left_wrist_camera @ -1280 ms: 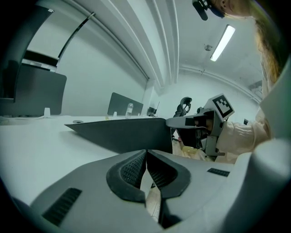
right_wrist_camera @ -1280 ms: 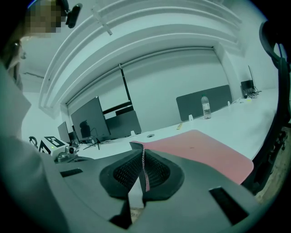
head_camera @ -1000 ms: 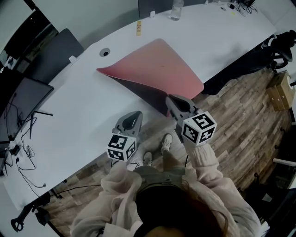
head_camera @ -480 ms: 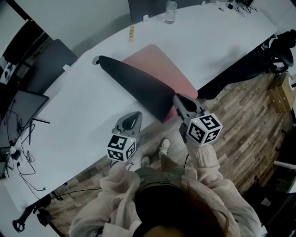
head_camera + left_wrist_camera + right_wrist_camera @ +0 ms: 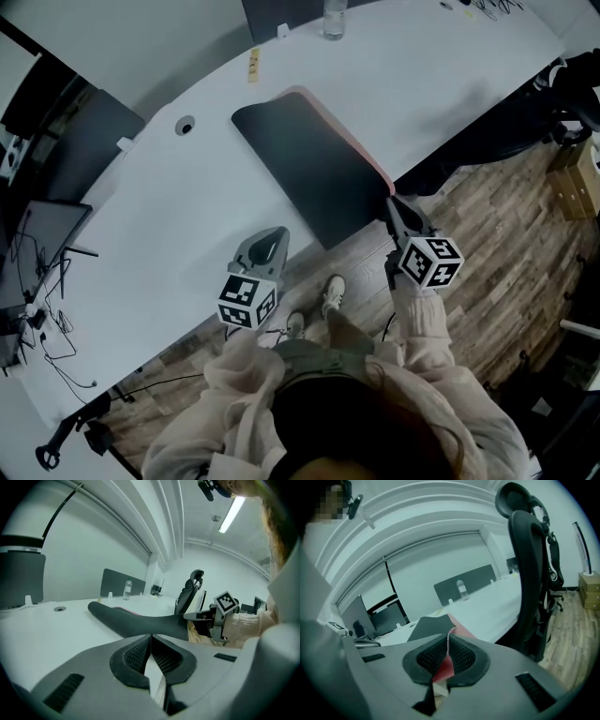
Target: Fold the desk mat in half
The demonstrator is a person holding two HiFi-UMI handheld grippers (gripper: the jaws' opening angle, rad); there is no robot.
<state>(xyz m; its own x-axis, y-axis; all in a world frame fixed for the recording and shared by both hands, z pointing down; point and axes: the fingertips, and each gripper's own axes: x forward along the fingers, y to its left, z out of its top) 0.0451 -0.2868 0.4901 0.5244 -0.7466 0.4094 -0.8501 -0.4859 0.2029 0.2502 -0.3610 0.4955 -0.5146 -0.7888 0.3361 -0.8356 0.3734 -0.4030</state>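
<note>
No readable text: only black-and-white square markers on the tool cubes, plus a small yellow tag (image 5: 253, 64) on the worktop (image 5: 169, 234), too small to read. Desk mat (image 5: 309, 169) lies folded over on the white worktop, matte dark underside up, with the pink face showing as a thin strip along its right edge. Right tool (image 5: 394, 204) is clamped on the mat's near right corner at the worktop edge, pink sheet between its ribbed pads. Left tool (image 5: 275, 234) is closed with nothing in it, at the near worktop edge, apart from the mat. Clear bottle (image 5: 334, 17) and round cable hole (image 5: 185, 125) sit beyond. Black office chair (image 5: 529, 573) stands beside the right tool.
</note>
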